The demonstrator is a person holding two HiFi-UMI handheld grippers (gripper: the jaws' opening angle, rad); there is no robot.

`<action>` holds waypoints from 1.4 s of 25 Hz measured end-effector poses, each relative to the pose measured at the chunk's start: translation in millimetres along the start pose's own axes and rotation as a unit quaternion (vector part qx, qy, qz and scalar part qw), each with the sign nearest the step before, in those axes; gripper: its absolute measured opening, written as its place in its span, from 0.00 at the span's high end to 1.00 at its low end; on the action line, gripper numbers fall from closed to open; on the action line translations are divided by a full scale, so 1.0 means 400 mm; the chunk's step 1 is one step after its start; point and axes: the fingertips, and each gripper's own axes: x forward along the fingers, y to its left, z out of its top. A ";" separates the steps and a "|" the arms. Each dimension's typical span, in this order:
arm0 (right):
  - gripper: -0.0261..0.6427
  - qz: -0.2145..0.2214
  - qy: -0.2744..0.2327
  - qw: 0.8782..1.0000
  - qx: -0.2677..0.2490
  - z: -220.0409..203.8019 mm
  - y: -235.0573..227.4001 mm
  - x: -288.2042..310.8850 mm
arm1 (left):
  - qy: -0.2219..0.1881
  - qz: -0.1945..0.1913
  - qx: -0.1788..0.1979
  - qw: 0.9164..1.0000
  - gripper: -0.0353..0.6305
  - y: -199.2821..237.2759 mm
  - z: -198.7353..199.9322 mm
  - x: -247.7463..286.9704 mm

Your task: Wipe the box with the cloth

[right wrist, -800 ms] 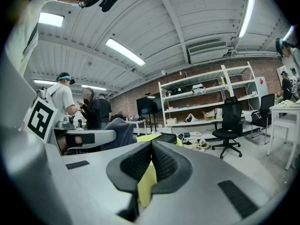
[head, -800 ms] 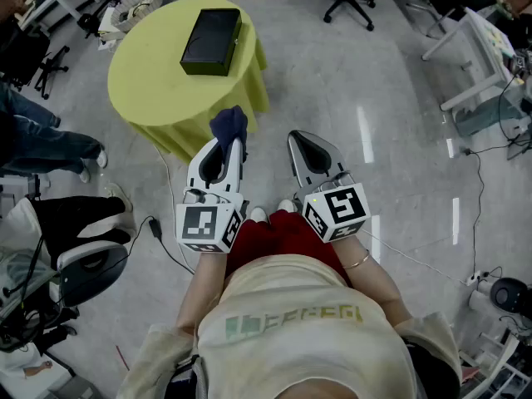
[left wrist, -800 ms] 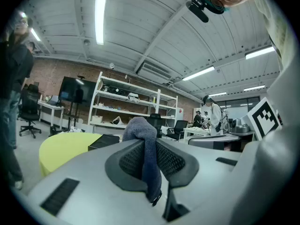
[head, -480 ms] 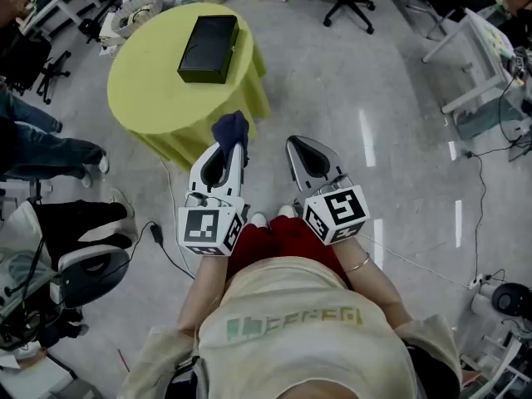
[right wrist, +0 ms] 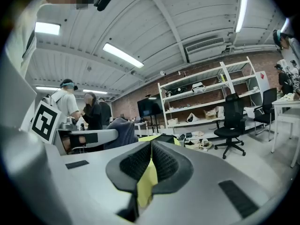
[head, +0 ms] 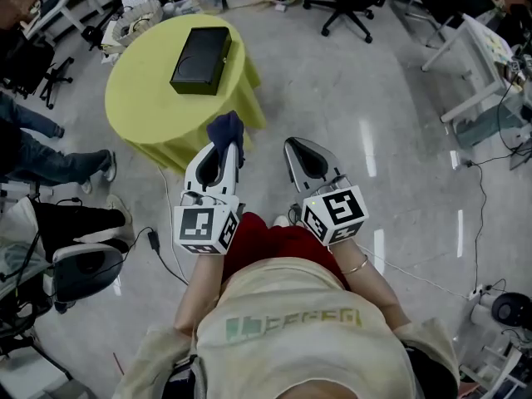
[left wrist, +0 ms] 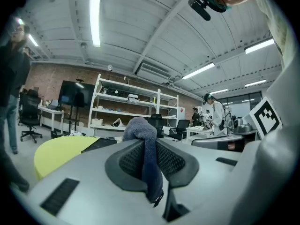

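1. My left gripper is held low in front of my body, pointing toward the round yellow table. Its jaws are clamped on the dark blue cloth, which bunches out past the tips.
2. The black box lies flat on that table, well apart from both grippers.
3. My right gripper sits just beside the left, with its jaws closed to a slit and nothing in them.
4. In the left gripper view, cloth and jaw hide most of the box; only a dark edge shows.
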 end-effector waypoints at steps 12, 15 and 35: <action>0.90 0.003 -0.002 1.000 0.025 0.039 -0.109 0.127 | 0.002 0.020 0.009 1.000 0.85 0.070 0.042 0.148; 0.90 0.003 0.005 1.000 0.027 0.045 -0.136 0.204 | 0.007 0.017 0.001 1.000 0.85 0.122 0.039 0.218; 0.90 0.018 0.041 0.999 0.025 0.129 -0.270 0.875 | 0.030 0.006 -0.023 0.999 0.85 0.575 0.065 0.707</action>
